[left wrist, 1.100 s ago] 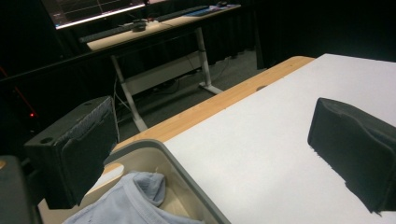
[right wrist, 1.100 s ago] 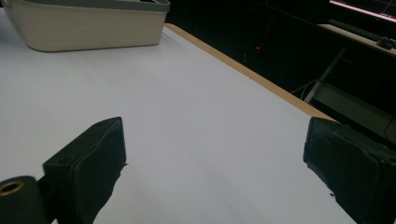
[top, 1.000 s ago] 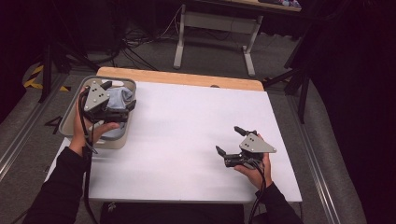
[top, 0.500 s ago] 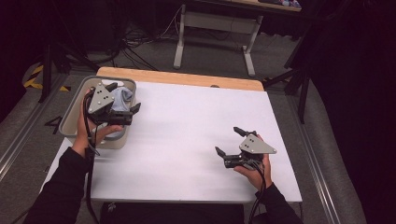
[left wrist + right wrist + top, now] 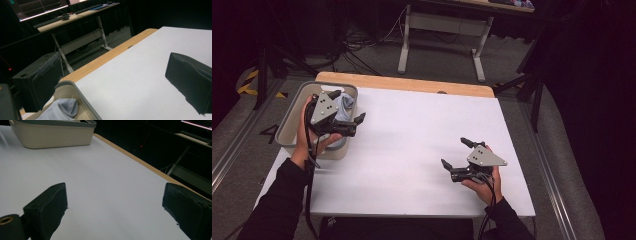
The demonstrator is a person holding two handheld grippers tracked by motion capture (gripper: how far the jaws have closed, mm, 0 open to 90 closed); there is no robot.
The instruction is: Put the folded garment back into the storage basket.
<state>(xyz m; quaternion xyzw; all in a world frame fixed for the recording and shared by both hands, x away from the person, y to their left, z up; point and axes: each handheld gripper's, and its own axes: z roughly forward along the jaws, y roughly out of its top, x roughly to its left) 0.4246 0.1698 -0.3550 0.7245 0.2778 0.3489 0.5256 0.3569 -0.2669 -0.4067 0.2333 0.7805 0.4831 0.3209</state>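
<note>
**Both claws open, nothing gripped; cloth sits in the bin**

Left claw: held above the right-hand edge of the grey bin at the surface's far left corner. Jaws spread wide, nothing between them. In the left gripper view one jaw sits over the bin side, the other over bare white surface, with the bin rim running between them.

Grey-blue cloth: inside the bin, bunched up against its right wall. In the left gripper view the cloth lies just below the jaw on the bin side. Can't tell whether that jaw touches it.

Right claw: near the front right part of the surface, well apart from the bin. Jaws wide apart, empty. The right gripper view shows plain white surface between the jaws and the bin far off at the top left, with the wooden surface edge running along the right.

Hands: each holds its gripper from underneath, sleeves dark.
</note>
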